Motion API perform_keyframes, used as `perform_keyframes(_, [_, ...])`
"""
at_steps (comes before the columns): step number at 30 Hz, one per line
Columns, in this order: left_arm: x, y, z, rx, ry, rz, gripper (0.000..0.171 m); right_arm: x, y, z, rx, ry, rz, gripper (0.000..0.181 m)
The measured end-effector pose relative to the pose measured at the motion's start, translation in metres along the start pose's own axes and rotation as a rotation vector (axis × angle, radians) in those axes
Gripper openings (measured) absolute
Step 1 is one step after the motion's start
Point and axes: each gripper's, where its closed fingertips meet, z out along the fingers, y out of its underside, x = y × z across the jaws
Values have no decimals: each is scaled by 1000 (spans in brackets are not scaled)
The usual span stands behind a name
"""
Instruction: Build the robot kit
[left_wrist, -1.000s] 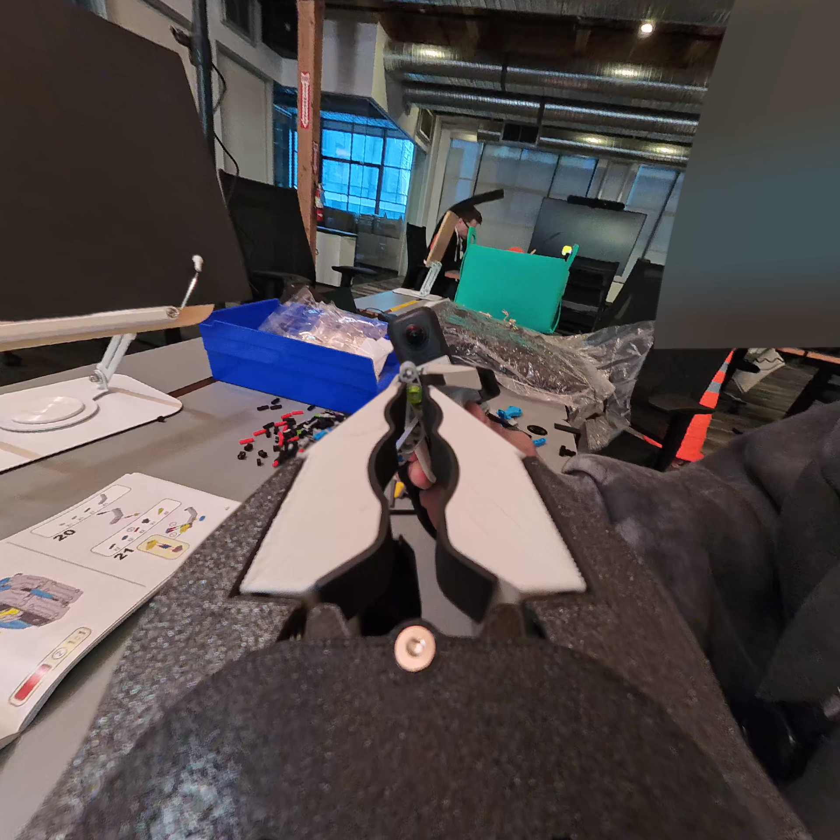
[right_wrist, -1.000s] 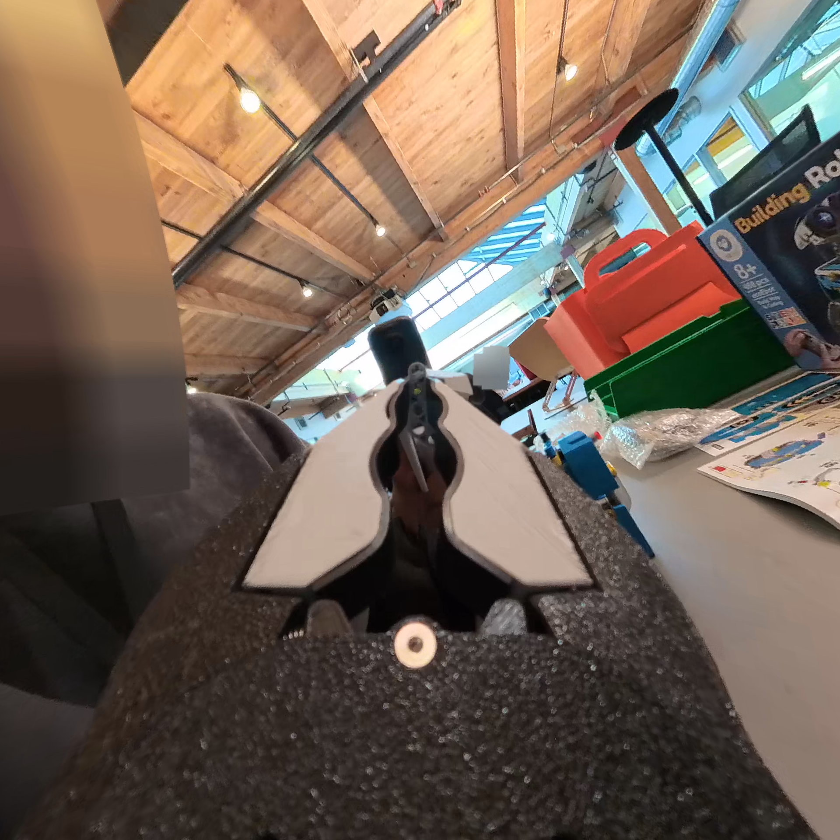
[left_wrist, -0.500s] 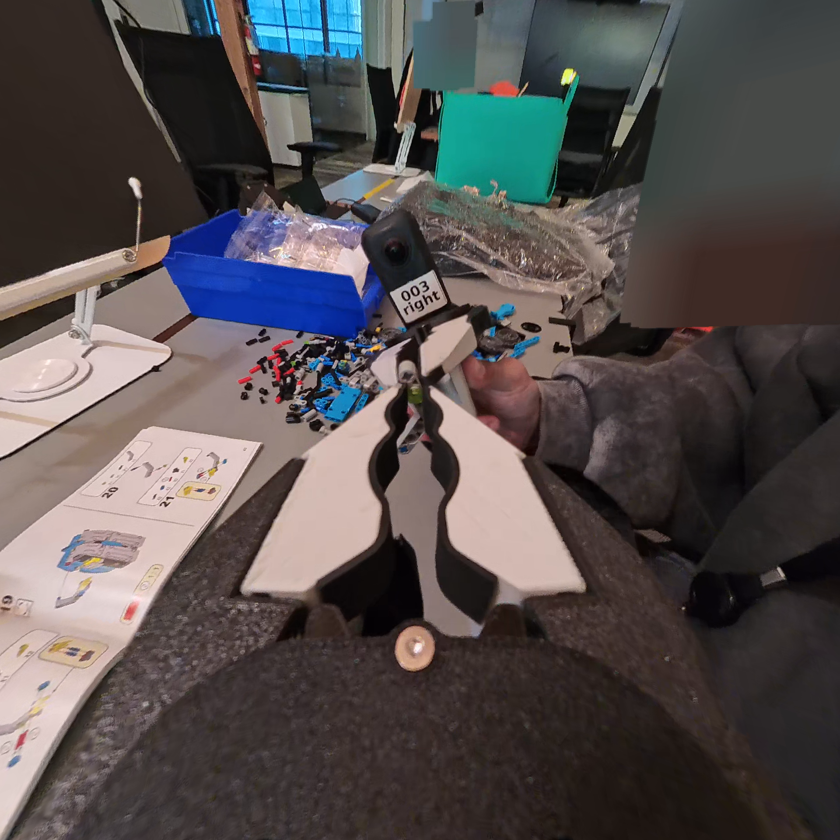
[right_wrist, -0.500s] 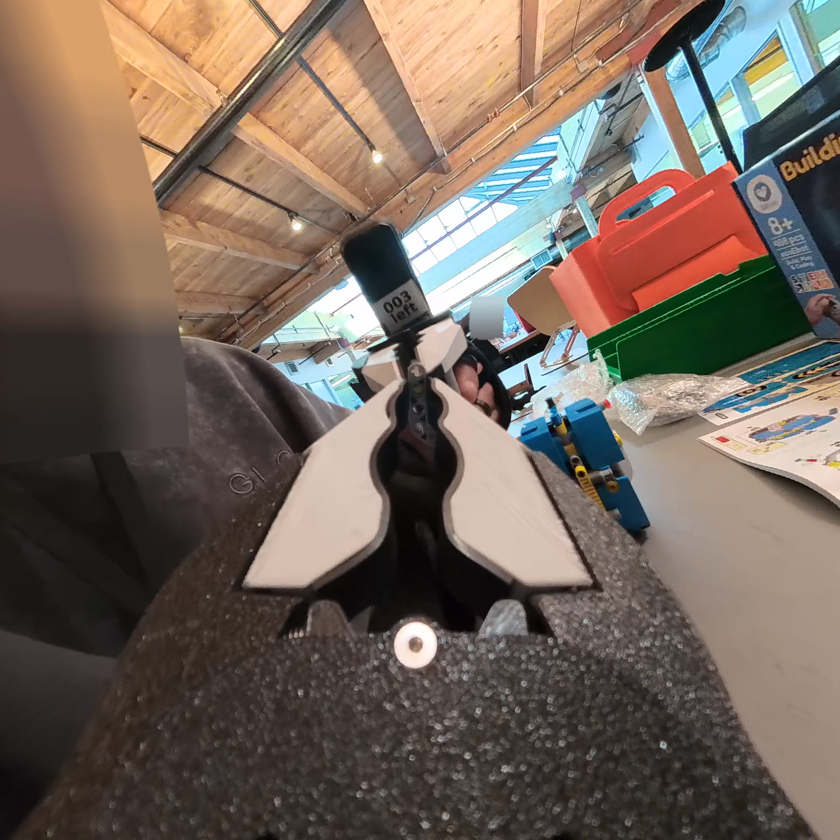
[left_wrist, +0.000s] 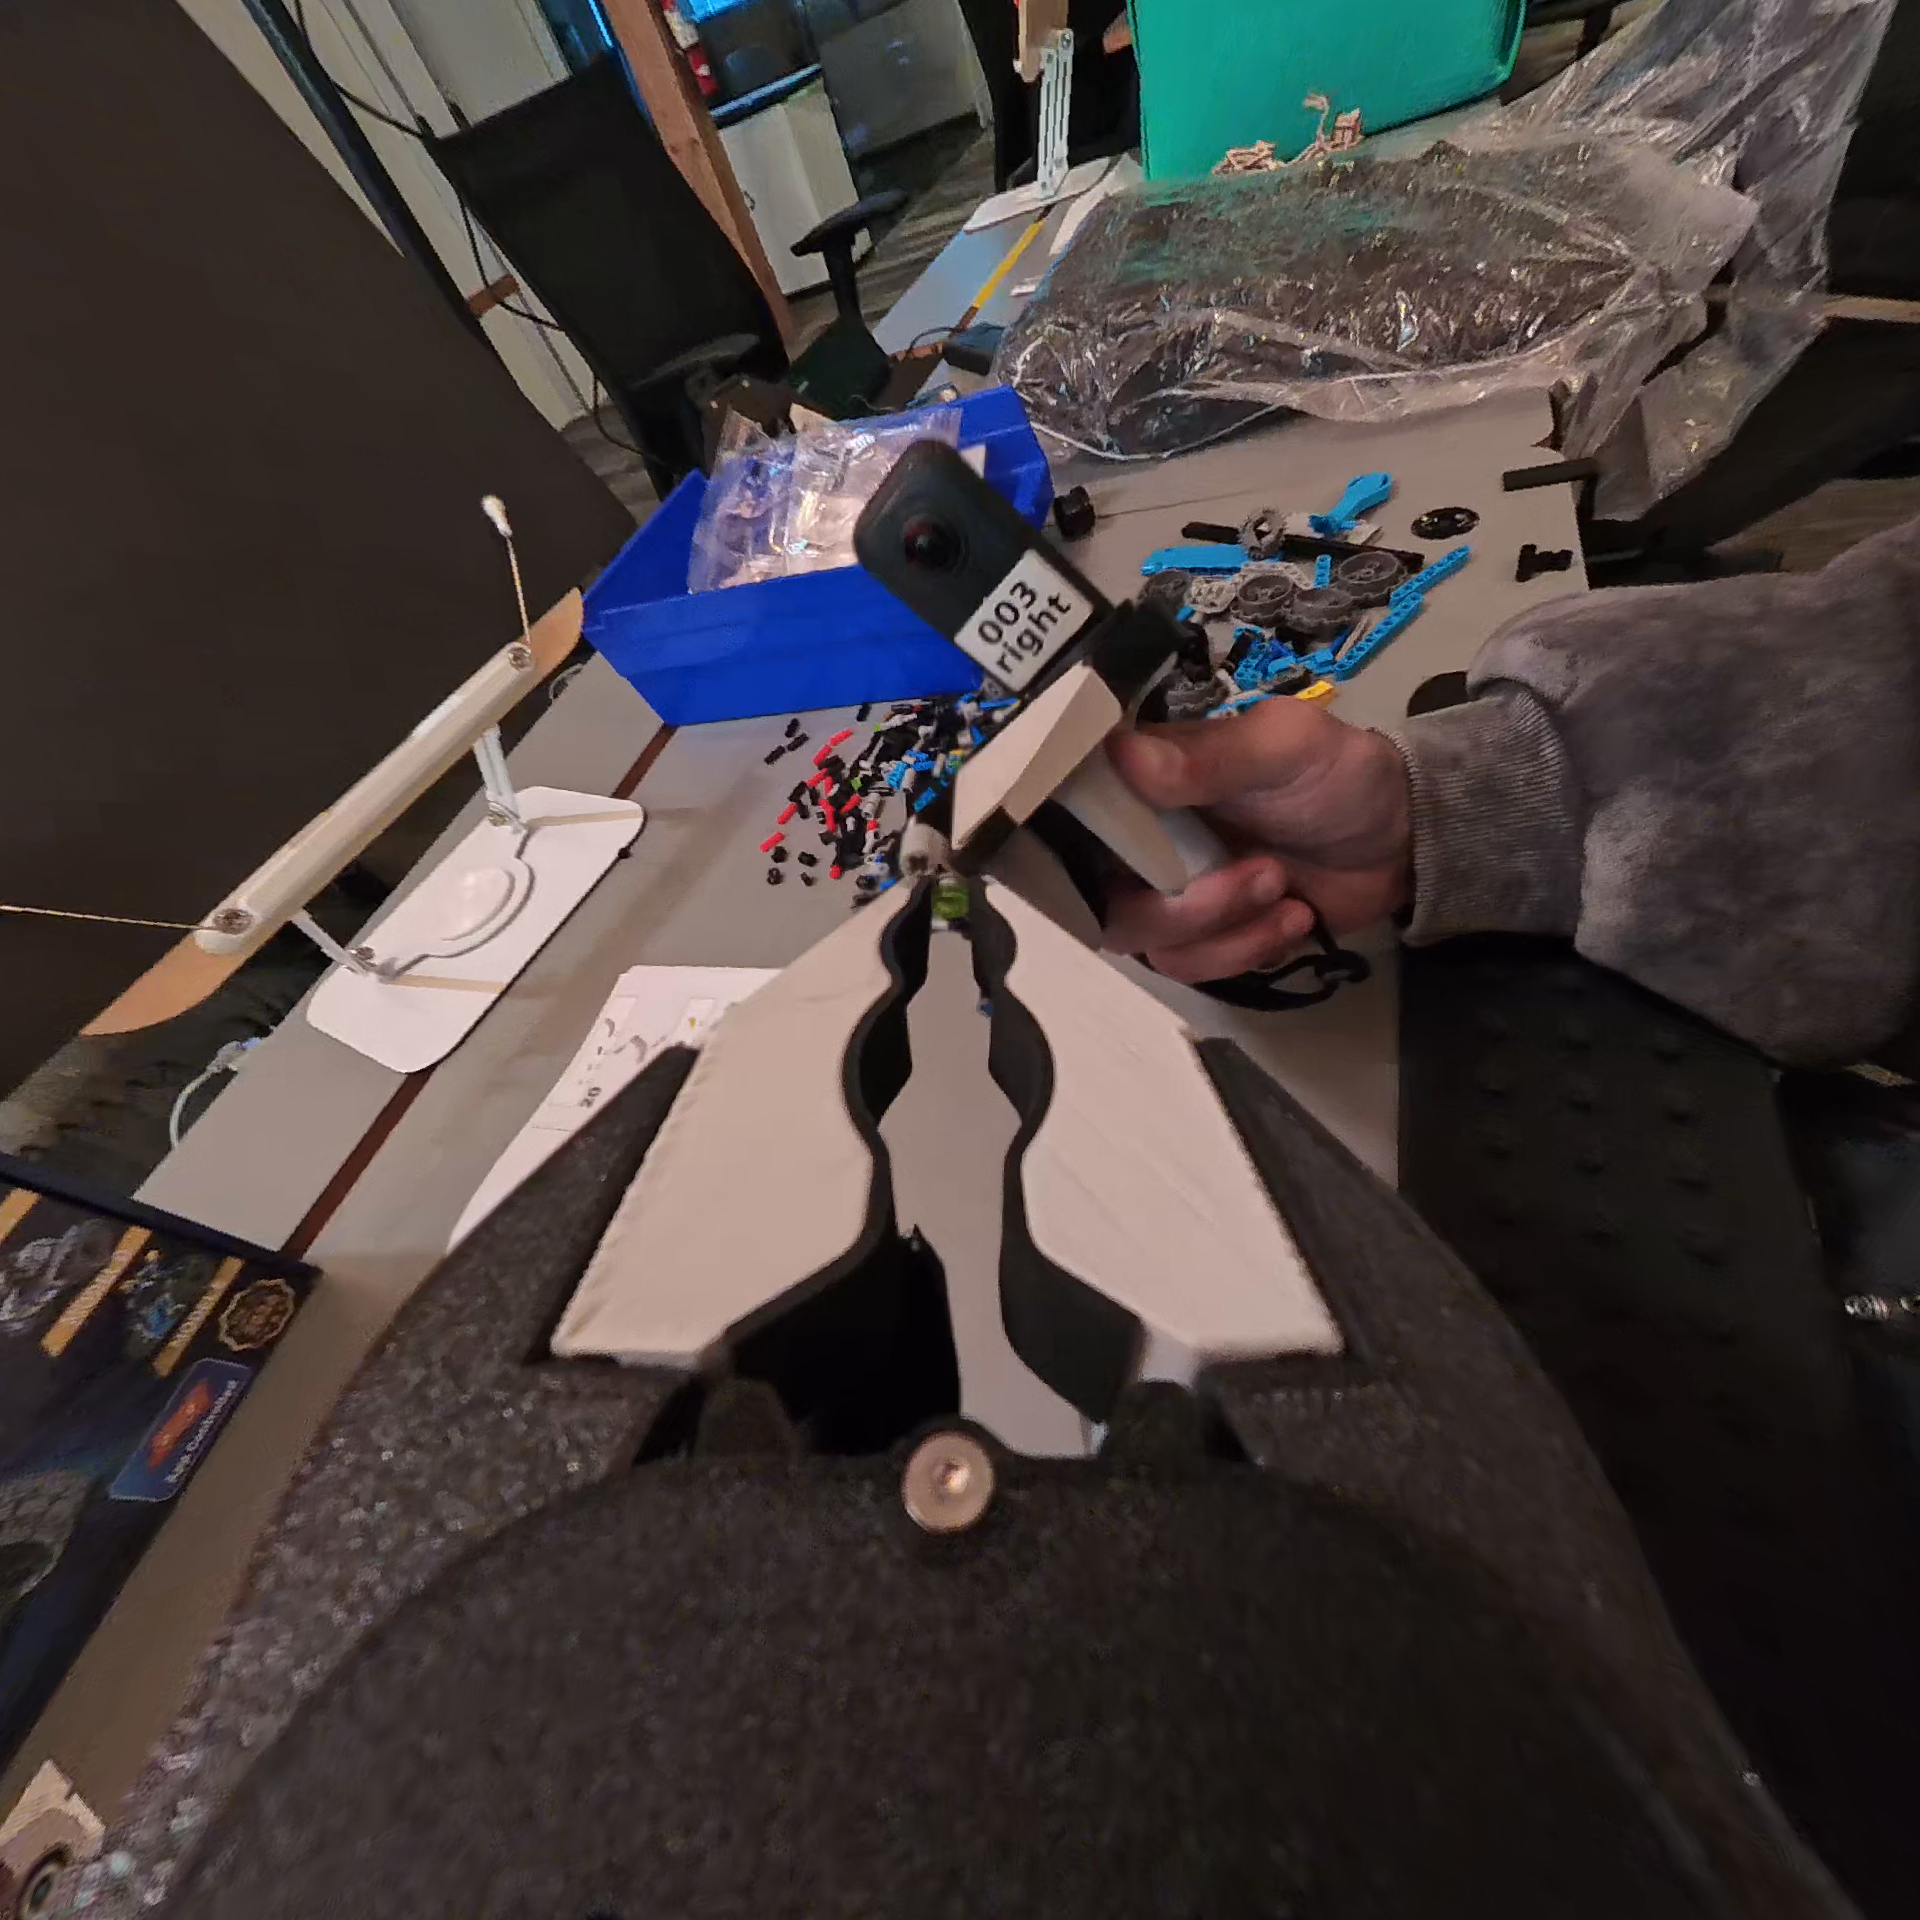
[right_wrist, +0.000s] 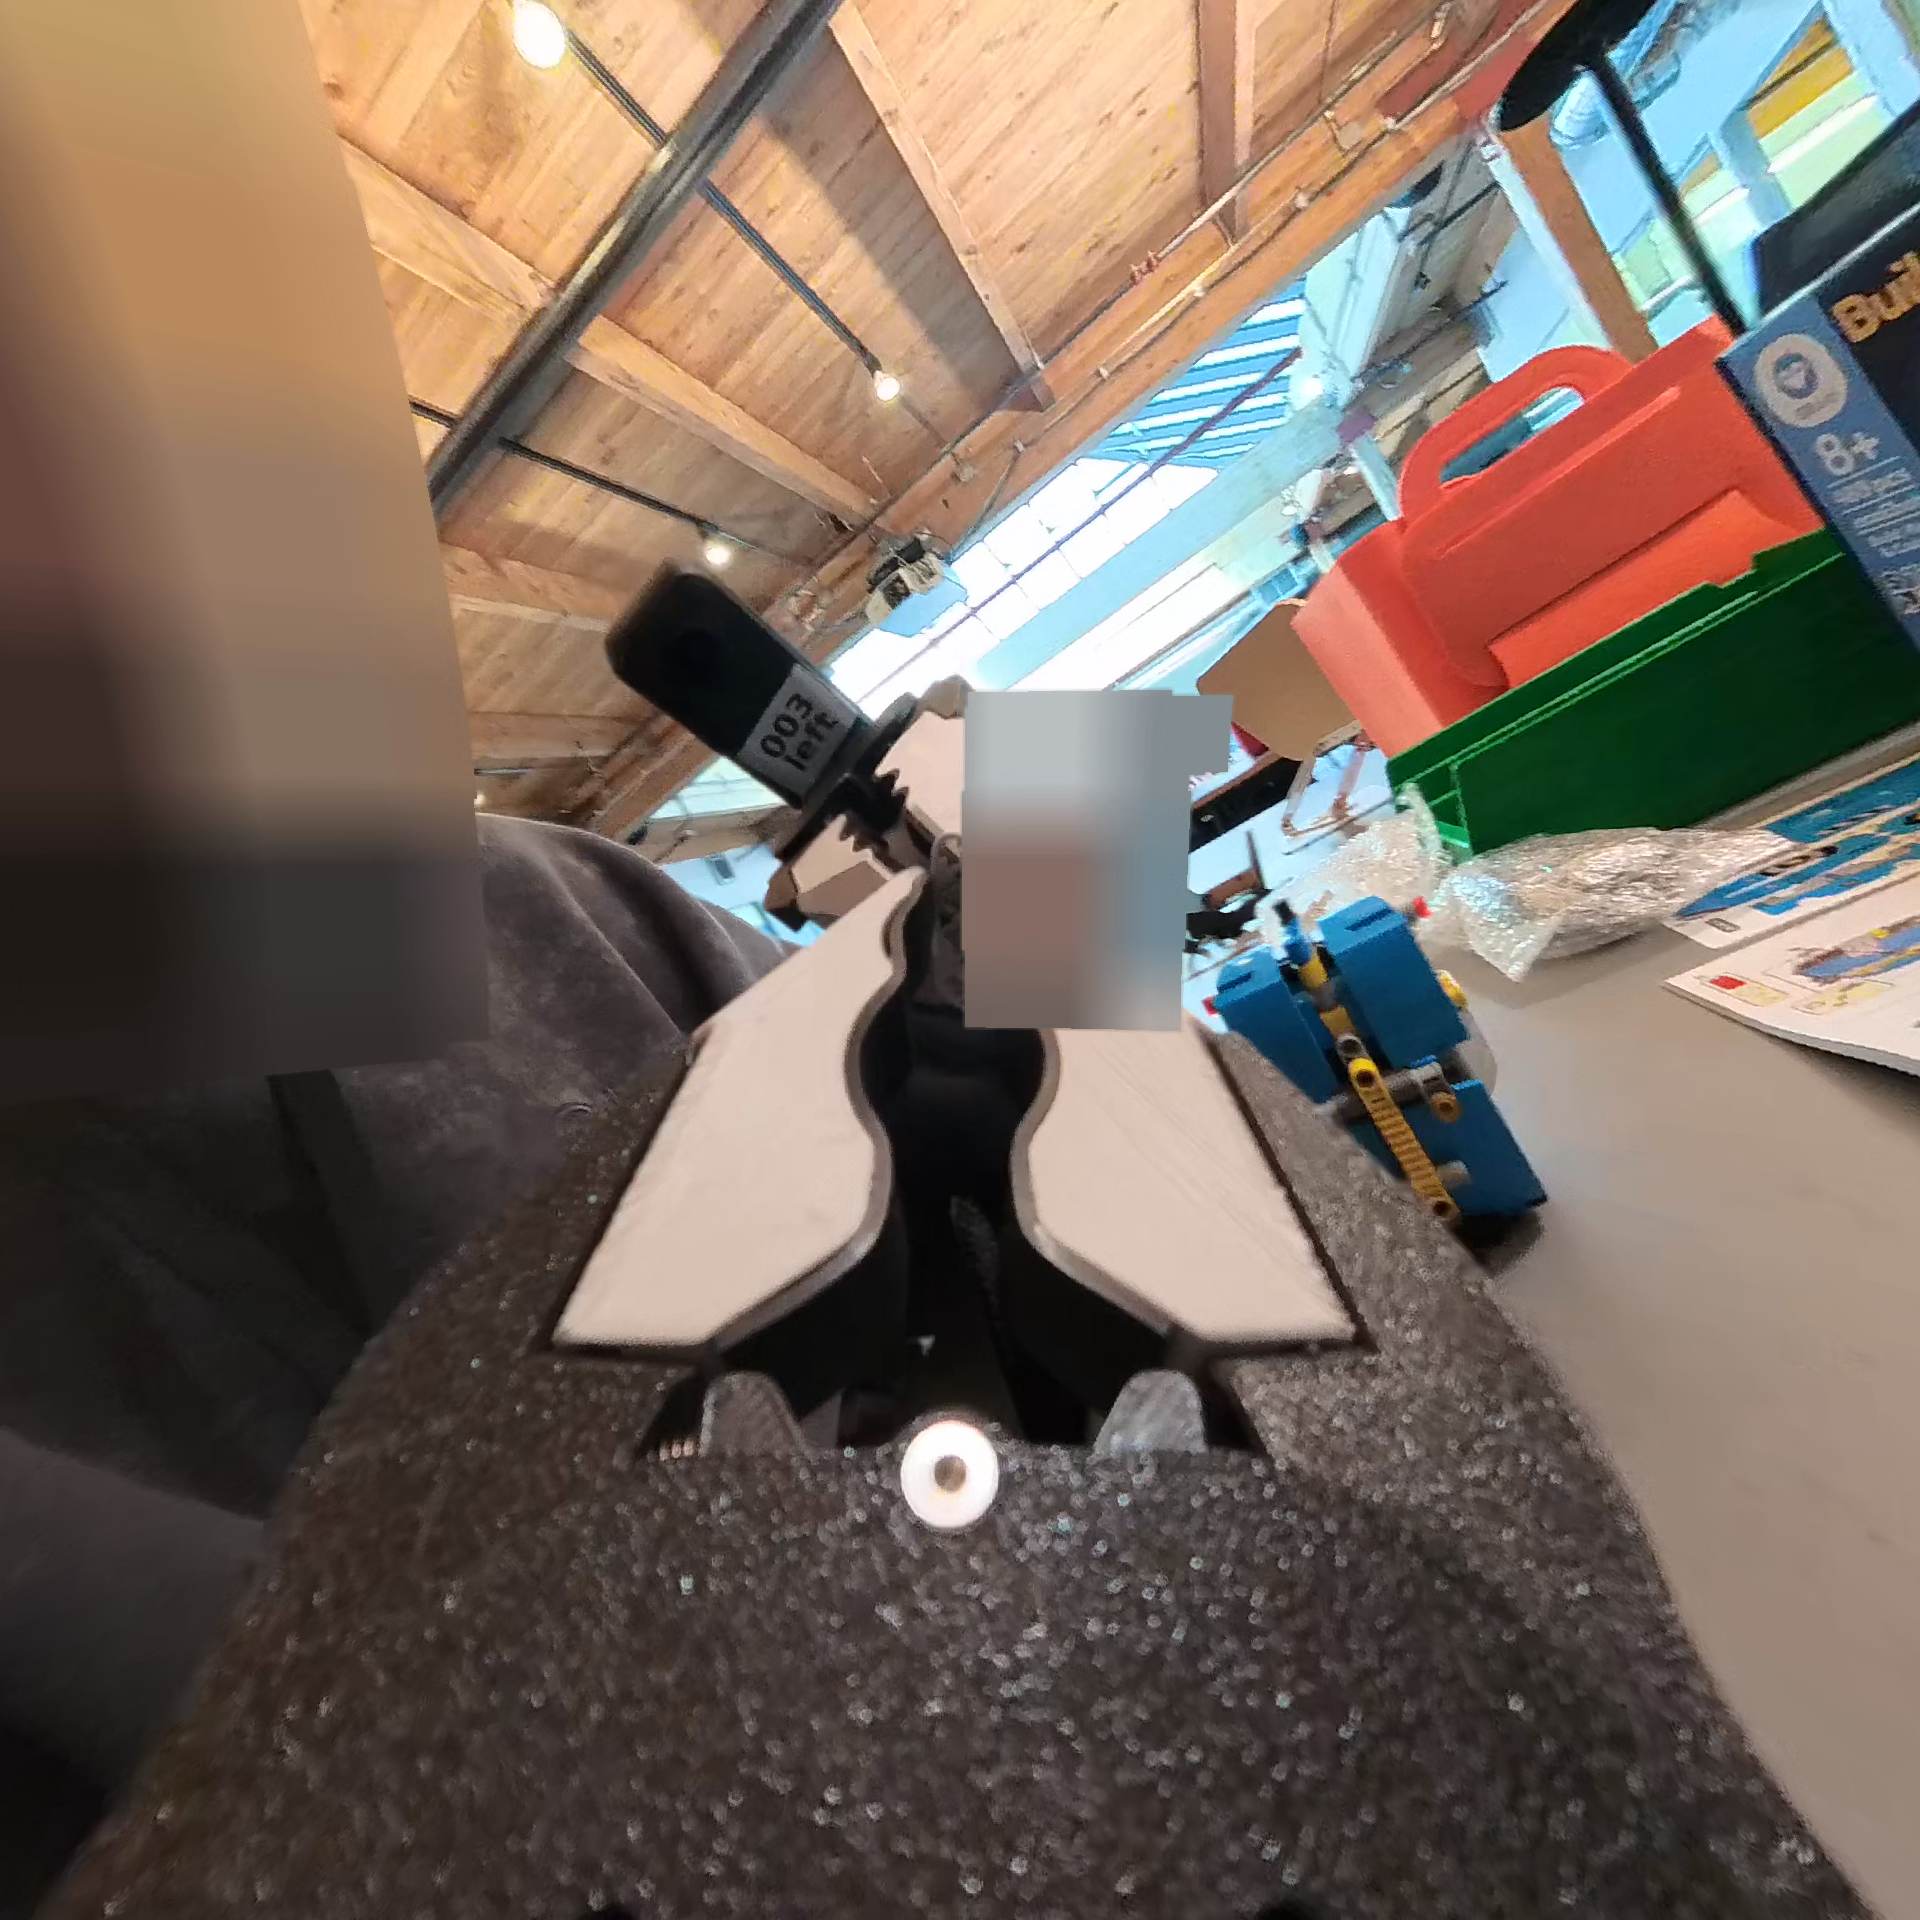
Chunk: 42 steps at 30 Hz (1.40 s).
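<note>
Where the left gripper's (left_wrist: 948, 906) white fingers converge, they are clamped on a small lime-green and grey toy-brick piece (left_wrist: 948, 896), held above the grey table (left_wrist: 665, 914). Just beyond, tip to tip, the right gripper (left_wrist: 925, 854) touches the same piece from the far side; a mosaic patch hides its tips in its own view, so I cannot tell how its jaws stand. Past them lie a scatter of small black, red and blue plastic pins (left_wrist: 862, 790), then a blue plastic bin (left_wrist: 769, 639).
</note>
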Motion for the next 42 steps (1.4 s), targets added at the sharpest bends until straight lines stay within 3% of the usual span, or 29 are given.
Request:
perform_keyframes(3, [3,-2,-3,3,-24,26,7,-3,-1,2,20,-41,25,7])
perform_keyframes(7, [13,8,-8,-46,-2,44,7,6,-6,-6,43,21,16,8])
perform_keyframes(9, [32,43,-8,-224,98,32,6,31,6,-8,-49,200,-47,7])
perform_keyframes(11, [51,99,-13,-479,184,42,7,59,24,-12,-175,405,-143,7])
perform_keyframes(13, [71,144,-21,-652,265,54,7,82,39,-17,-288,562,-219,7])
perform_keyframes(17, [95,183,-25,-783,343,44,7,89,54,-15,-363,593,-228,7])
perform_keyframes(29, [94,186,-25,-743,365,-133,9,86,48,-16,-307,564,-168,7])
perform_keyframes(36, [98,186,-26,-736,376,-122,2,85,49,-14,-311,551,-161,7])
perform_keyframes(42, [99,184,-26,-736,372,-112,11,85,51,-13,-321,547,-161,7])
